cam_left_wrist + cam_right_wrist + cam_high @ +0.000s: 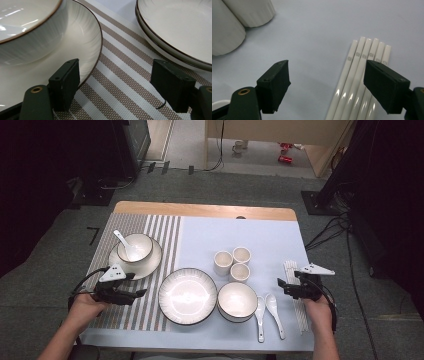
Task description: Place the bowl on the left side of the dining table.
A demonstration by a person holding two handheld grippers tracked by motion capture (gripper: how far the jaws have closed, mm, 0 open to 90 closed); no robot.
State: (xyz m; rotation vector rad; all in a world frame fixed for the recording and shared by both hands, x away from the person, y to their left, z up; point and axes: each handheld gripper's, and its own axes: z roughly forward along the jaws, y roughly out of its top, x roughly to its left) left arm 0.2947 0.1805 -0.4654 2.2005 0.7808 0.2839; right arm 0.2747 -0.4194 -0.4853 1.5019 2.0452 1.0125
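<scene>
My left claw [134,292] is a black block with a grey three-cornered plate on top, dotted with small dark holes, and a black cable loops from it back past my wrist. My right claw [281,285] is built the same way, black with its own pale three-cornered plate and a thin black cable trailing along my forearm. Seen close in the gripper views, each jaw ends in a thick, square, matte black pad, fixed with small dark screws to an arm with a brass-ringed hole. My forearms are bare, with no sleeves.
</scene>
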